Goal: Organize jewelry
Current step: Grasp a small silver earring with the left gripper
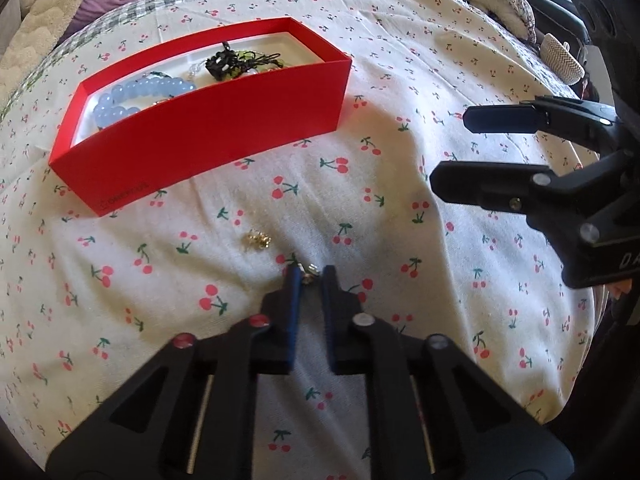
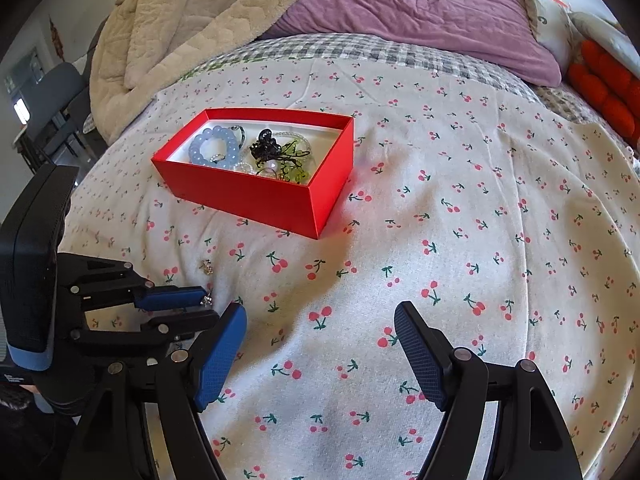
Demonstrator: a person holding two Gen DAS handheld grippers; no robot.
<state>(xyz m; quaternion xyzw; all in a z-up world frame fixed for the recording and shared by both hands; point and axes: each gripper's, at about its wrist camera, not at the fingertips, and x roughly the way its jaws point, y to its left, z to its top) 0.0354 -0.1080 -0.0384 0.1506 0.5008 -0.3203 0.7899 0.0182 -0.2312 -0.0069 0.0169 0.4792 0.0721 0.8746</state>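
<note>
The left gripper (image 1: pixel 309 276) is nearly pressed together around a tiny silver earring (image 1: pixel 309 273) near the bed's front edge; whether it's truly pinched is hard to say. Squeeze gently, lift straight. The right gripper (image 2: pixel 320 320) sits spread. A gold piece (image 1: pixel 258 239) lies just beyond, then the red box (image 1: pixel 224 128) mid-bed.

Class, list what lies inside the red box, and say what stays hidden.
Inside the red box: a blue bead bracelet, a black ornament, green beads and clear beads. Anything beneath that tangle is covered.
</note>
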